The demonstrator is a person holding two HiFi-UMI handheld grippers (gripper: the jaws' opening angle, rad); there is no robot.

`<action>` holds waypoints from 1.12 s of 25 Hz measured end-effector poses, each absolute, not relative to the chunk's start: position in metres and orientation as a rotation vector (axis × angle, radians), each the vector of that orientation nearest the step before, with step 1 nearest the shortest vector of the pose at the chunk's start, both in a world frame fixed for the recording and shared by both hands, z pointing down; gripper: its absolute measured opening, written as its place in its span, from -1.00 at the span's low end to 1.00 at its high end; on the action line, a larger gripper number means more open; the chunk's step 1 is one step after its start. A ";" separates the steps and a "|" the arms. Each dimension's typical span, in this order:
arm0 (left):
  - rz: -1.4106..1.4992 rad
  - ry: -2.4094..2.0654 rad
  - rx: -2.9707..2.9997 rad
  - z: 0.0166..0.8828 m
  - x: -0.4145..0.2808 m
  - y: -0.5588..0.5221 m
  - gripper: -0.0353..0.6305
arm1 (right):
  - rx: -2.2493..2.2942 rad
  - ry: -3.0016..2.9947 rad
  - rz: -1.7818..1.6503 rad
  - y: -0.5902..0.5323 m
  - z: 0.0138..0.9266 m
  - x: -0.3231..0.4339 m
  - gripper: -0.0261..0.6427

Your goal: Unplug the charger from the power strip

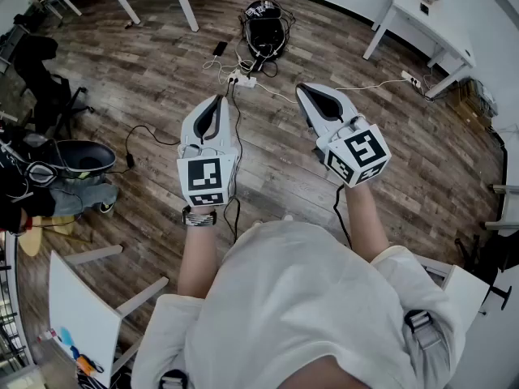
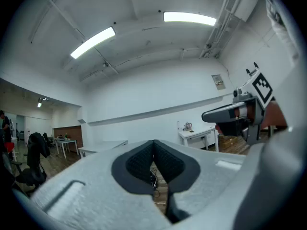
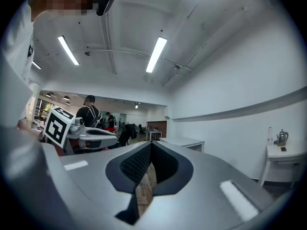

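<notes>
A white power strip [image 1: 242, 79] lies on the wooden floor well ahead of me, with a white charger plugged into it and cables running off. My left gripper [image 1: 216, 104] is held level above the floor, its jaws shut with nothing between them. My right gripper [image 1: 312, 97] hovers beside it, also level, jaws shut and empty. In the left gripper view the left gripper [image 2: 153, 145] shows closed pads, and the right gripper [image 2: 240, 114] appears at the right. In the right gripper view the right gripper [image 3: 150, 146] has its tips together.
A black bag [image 1: 266, 31] lies beyond the strip. A second power strip [image 1: 411, 78] lies by a white table [image 1: 422, 14] at the back right. A black cable [image 1: 235, 148] trails toward me. A chair and bags [image 1: 57, 168] stand at the left.
</notes>
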State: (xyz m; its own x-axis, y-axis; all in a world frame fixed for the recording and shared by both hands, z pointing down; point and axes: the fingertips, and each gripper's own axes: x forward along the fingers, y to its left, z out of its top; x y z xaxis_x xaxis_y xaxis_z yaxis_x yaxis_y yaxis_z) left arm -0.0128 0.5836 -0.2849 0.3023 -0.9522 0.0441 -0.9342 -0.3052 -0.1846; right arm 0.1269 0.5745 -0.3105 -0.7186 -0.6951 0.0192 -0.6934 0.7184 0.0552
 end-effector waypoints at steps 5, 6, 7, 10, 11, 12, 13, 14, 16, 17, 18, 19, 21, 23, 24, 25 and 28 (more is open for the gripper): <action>-0.223 1.793 -2.418 -0.290 -0.015 0.579 -0.88 | 1.198 -2.905 -0.042 0.565 -0.319 0.137 -0.92; -0.225 1.800 -2.415 -0.290 -0.015 0.578 -0.88 | 1.194 -2.910 -0.026 0.564 -0.320 0.139 -0.92; -0.227 1.809 -2.413 -0.290 -0.015 0.578 -0.88 | 1.184 -2.918 -0.004 0.563 -0.321 0.141 -0.92; -0.234 1.830 -2.405 -0.288 -0.012 0.577 -0.88 | 1.141 -2.930 0.038 0.563 -0.320 0.145 -0.92; -0.236 1.836 -2.402 -0.287 -0.011 0.577 -0.88 | 1.130 -2.922 0.033 0.563 -0.319 0.147 -0.92; -0.237 1.843 -2.398 -0.286 -0.010 0.577 -0.88 | 1.122 -2.913 0.028 0.564 -0.317 0.148 -0.92; -0.240 1.851 -2.394 -0.285 -0.009 0.578 -0.88 | 1.115 -2.909 0.031 0.564 -0.316 0.150 -0.92; -0.249 1.858 -2.387 -0.284 -0.007 0.579 -0.88 | 1.109 -2.908 0.039 0.565 -0.314 0.152 -0.92; -0.281 1.866 -2.368 -0.281 -0.002 0.583 -0.88 | 1.106 -2.909 0.054 0.567 -0.310 0.160 -0.92; -0.295 1.868 -2.363 -0.279 0.001 0.584 -0.88 | 1.110 -2.911 0.056 0.567 -0.308 0.164 -0.92; -0.301 1.873 -2.363 -0.277 0.005 0.585 -0.88 | 1.117 -2.912 0.051 0.567 -0.307 0.170 -0.92; -0.300 1.882 -2.367 -0.275 0.009 0.587 -0.88 | 1.123 -2.913 0.039 0.567 -0.306 0.176 -0.92; -0.301 1.901 -2.370 -0.272 0.016 0.590 -0.88 | 1.109 -2.917 0.020 0.568 -0.304 0.183 -0.92; -0.319 1.907 -2.366 -0.268 0.021 0.593 -0.88 | 1.054 -2.916 0.020 0.572 -0.300 0.185 -0.92; -0.328 1.906 -2.369 -0.265 0.024 0.594 -0.88 | 1.025 -2.911 0.018 0.574 -0.298 0.185 -0.92; -0.335 1.903 -2.374 -0.263 0.028 0.595 -0.88 | 1.004 -2.908 0.019 0.575 -0.297 0.184 -0.92; -0.341 1.899 -2.385 -0.260 0.034 0.592 -0.88 | 0.983 -2.934 0.049 0.574 -0.298 0.186 -0.92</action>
